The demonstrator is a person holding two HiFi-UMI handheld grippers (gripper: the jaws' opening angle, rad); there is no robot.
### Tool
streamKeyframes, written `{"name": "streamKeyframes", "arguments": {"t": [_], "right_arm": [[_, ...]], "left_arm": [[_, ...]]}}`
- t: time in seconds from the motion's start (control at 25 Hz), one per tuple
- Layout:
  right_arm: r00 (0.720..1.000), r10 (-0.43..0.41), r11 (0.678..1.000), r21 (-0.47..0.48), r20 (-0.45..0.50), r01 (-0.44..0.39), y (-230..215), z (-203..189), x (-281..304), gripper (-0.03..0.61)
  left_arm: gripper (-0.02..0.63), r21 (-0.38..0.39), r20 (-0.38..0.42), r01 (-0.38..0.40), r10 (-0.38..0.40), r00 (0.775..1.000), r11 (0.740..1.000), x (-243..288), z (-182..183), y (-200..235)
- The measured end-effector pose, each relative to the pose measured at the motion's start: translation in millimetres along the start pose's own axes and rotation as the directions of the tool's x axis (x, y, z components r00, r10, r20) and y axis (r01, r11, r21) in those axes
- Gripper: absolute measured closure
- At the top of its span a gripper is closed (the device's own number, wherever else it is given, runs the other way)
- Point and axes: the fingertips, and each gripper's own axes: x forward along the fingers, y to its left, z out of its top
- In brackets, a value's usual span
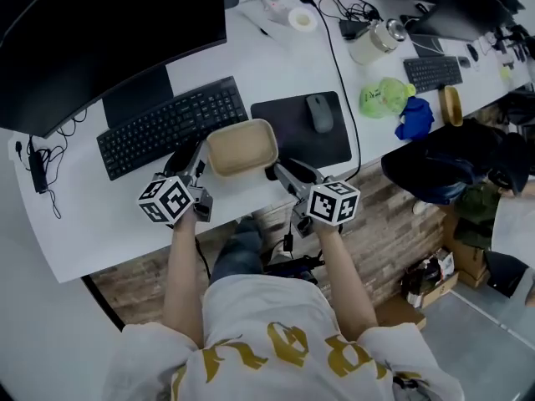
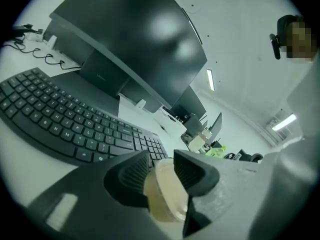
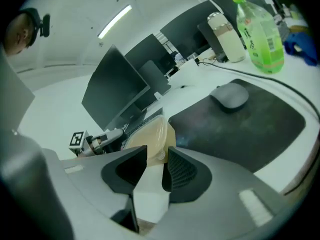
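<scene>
A beige rounded-rectangle container [image 1: 242, 147] sits on the white desk [image 1: 75, 215], between a black keyboard [image 1: 171, 124] and a dark mouse pad [image 1: 288, 144]. My left gripper [image 1: 199, 155] is shut on its left rim. In the left gripper view the pale rim [image 2: 167, 194] runs between the ribbed pads of that gripper [image 2: 161, 166]. My right gripper [image 1: 274, 172] is at the container's near right corner. In the right gripper view its jaws [image 3: 156, 156] stand narrowly apart with the corner rim [image 3: 150, 134] pinched at their tips.
A grey mouse [image 1: 318, 111] lies on the pad and a black cable crosses the desk beside it. A large monitor [image 1: 100, 32] stands behind the keyboard. To the right are a green bottle [image 1: 383, 97], a white flask [image 1: 372, 42], a blue cloth [image 1: 415, 117] and a second keyboard [image 1: 432, 72].
</scene>
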Motion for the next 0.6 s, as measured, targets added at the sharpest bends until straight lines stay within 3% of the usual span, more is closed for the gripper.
{"name": "streamKeyframes", "arguments": {"t": [0.32, 0.4, 0.6], "right_arm": [[0.994, 0.087, 0.970, 0.223, 0.063, -0.099, -5, 3, 9, 0.433], [0.992, 0.104, 0.963, 0.242, 0.069, -0.118, -2, 5, 11, 0.470], [0.991, 0.113, 0.960, 0.250, 0.074, -0.128, 2, 7, 12, 0.492]], "left_arm": [[0.471, -0.058, -0.069, 0.064, -0.068, 0.995, 0.996, 20, -11, 4], [0.471, -0.060, -0.091, 0.072, -0.077, 0.993, 0.996, 22, -15, 4], [0.509, -0.057, -0.111, 0.083, -0.089, 0.990, 0.995, 23, -16, 4]]}}
